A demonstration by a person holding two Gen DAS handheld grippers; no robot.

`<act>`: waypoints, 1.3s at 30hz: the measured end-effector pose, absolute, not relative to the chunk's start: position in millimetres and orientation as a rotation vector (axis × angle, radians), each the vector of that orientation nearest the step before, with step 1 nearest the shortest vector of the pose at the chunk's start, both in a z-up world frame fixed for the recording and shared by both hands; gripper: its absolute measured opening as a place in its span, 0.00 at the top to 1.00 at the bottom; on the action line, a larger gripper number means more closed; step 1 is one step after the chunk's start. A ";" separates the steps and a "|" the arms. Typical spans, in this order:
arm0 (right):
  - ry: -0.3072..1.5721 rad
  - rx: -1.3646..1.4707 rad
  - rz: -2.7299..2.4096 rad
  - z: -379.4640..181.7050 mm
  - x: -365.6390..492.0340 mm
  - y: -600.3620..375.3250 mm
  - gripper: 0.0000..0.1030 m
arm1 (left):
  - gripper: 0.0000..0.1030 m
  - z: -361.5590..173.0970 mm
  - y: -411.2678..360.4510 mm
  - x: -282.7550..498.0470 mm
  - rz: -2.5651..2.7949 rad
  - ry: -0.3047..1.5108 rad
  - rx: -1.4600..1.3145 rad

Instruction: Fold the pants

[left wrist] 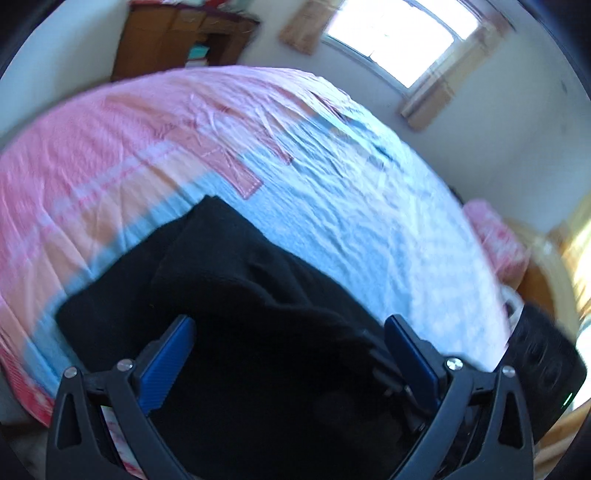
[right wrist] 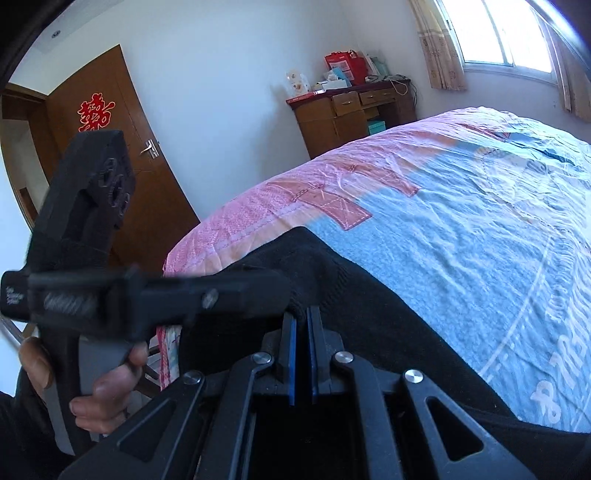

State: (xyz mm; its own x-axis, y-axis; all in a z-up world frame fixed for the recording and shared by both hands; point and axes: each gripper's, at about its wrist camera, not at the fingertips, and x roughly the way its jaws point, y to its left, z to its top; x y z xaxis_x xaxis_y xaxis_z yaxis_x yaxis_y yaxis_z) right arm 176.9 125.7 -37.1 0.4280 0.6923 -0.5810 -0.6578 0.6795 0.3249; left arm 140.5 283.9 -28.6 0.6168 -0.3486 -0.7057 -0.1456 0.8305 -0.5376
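Observation:
Black pants (left wrist: 229,280) lie bunched on the near part of a bed with a pink and blue quilt (left wrist: 332,192). My left gripper (left wrist: 291,334) hovers over them, open, its blue pads (left wrist: 171,354) wide apart with dark cloth below the gap and nothing pinched. In the right wrist view the pants (right wrist: 369,317) run across the quilt (right wrist: 461,229) toward the lens. My right gripper (right wrist: 302,314) is shut on a raised fold of the black cloth at its tips. A hand (right wrist: 107,391) holds the left gripper's handle just to the left.
A wooden desk (right wrist: 351,110) with boxes stands against the far wall beside a window (right wrist: 506,33). A brown door (right wrist: 110,155) is at the left. The bed's near corner (right wrist: 173,258) drops off beside the pants. A pink pillow (left wrist: 495,236) lies at the right.

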 end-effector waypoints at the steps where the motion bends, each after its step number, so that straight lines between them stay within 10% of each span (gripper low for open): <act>1: 0.747 0.053 0.838 -37.3 176.1 125.3 0.95 | 0.00 -31.9 285.8 140.4 -0.122 0.908 -0.643; 12: 0.755 0.071 0.853 -38.2 167.8 127.2 0.95 | 0.10 -38.0 282.1 143.9 -0.045 0.856 -0.673; 16: 0.740 0.068 0.852 -35.5 157.4 126.7 0.95 | 0.79 -39.3 300.5 150.6 -0.031 0.783 -0.733; 18: 0.735 0.080 0.837 -35.4 155.6 124.7 0.94 | 0.86 -46.2 303.9 153.0 -0.078 0.766 -0.793; 28: 0.693 0.289 0.709 -16.5 151.9 69.6 0.91 | 0.89 -48.3 302.5 154.1 -0.023 0.808 -0.705; 30: 0.657 0.340 0.616 -5.0 145.2 28.7 0.75 | 0.89 -44.3 303.8 153.3 -0.033 0.809 -0.707; 32: 0.629 0.418 0.504 2.2 139.8 -21.6 0.34 | 0.89 -38.7 302.1 152.5 -0.045 0.801 -0.693; 39: 0.703 0.425 0.188 5.2 118.4 -173.5 0.32 | 0.89 -26.8 304.2 146.7 -0.061 0.791 -0.668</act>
State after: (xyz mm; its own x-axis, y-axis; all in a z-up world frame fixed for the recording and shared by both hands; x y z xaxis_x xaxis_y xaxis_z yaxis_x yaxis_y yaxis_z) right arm 118.4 -173.5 5.2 0.7502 0.3074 -0.5854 -0.0260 0.8984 0.4385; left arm 146.7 304.2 -26.8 0.7125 -0.2917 -0.6381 -0.1911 0.7944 -0.5766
